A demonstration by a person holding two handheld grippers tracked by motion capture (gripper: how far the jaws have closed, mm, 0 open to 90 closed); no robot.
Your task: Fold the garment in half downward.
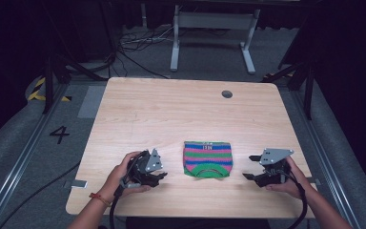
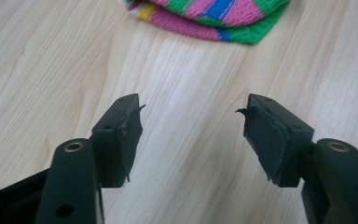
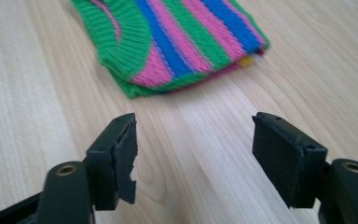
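Two black two-jaw grippers at the near table edge, one per hand: left gripper (image 1: 162, 175), right gripper (image 1: 249, 167). Both with jaws parted, nothing between the pads, bare wood beneath. Left gripper's rubber pads (image 2: 131, 135) frayed at the edges. One folded knitted garment, striped green, pink and blue (image 1: 208, 159), lies flat between the two grippers, apart from both; ribbed green hem, coarse knit, roughly square. One pale wood-grain table with rounded corners (image 1: 171, 114)
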